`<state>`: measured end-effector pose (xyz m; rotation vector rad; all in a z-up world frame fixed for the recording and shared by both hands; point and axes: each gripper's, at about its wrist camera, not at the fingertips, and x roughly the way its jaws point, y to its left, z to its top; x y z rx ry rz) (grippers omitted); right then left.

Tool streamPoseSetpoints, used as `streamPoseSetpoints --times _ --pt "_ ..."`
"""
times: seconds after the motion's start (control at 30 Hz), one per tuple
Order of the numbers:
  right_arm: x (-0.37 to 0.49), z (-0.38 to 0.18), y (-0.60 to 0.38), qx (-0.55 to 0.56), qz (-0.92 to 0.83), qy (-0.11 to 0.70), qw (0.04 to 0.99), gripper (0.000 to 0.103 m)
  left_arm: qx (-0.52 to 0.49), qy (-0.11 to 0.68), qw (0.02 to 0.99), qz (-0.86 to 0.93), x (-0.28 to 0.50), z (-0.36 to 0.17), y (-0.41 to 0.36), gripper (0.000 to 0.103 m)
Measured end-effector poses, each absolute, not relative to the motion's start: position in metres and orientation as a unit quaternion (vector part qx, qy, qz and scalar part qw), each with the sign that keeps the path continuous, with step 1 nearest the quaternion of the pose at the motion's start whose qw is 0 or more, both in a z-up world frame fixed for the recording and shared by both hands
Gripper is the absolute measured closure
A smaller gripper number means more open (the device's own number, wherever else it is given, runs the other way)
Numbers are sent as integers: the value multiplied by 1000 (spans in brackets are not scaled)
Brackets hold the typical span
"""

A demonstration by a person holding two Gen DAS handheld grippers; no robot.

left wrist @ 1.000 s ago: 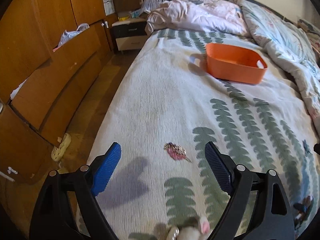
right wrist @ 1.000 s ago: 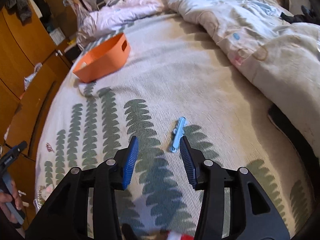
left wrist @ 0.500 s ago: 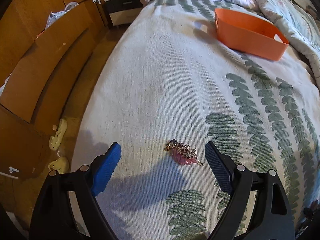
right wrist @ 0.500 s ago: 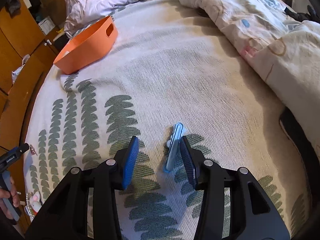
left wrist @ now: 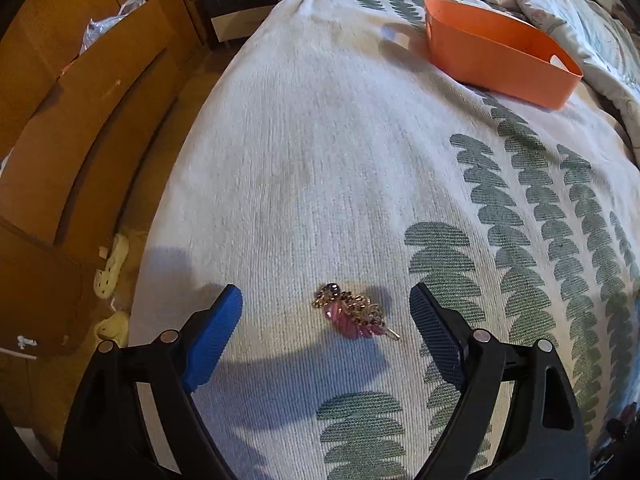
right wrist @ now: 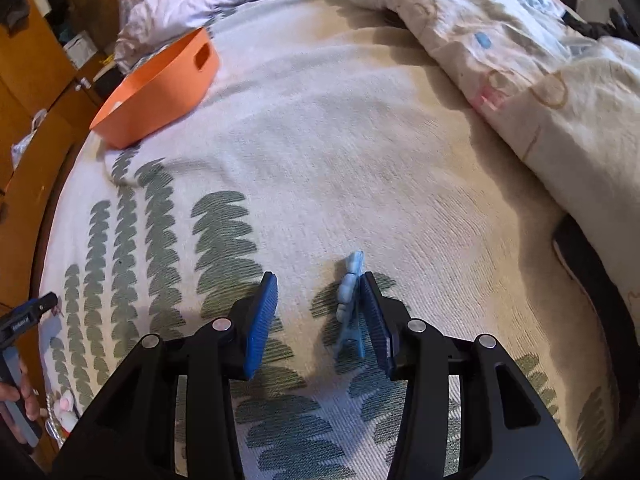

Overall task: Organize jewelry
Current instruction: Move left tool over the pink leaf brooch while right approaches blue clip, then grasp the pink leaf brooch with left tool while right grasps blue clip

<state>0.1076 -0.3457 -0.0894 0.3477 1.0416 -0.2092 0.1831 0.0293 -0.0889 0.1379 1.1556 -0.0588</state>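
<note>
Both grippers have dropped closer to the bed since a second ago, so each piece of jewelry now sits larger and lower in its view. From the left wrist, wooden cabinet fronts (left wrist: 80, 128) and pale slippers (left wrist: 114, 258) on the floor fill the left edge, then the bedspread (left wrist: 320, 160) with its green leaf print. The left gripper (left wrist: 326, 312) has its jaws wide apart, with the pink jeweled brooch (left wrist: 354, 316) lying flat on the cloth between them, touching neither blue pad, and with bare cloth around it. Far up on the right stands the orange basket (left wrist: 496, 60), well apart from the brooch. From the right wrist, a hand (right wrist: 20, 392) on the other gripper's handle shows at the far left edge, with some small pale trinkets (right wrist: 64, 408) on the bed beside it, things the left view does not show now. The basket appears upper left here, its handle slot visible. The right gripper (right wrist: 320, 308) has its jaws partly apart; the light blue hair clip (right wrist: 350, 300) lies between them, right against the right pad, clear of the left one. A rumpled quilt (right wrist: 540, 80) is heaped along the right, well apart from the clip.
</note>
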Motion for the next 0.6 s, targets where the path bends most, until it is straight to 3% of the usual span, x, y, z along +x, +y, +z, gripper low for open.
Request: streamPoseSetpoints --times 0.6 --pt "108 -95 -340 120 -123 507 845 59 77 553 829 -36 186 -98 15 22"
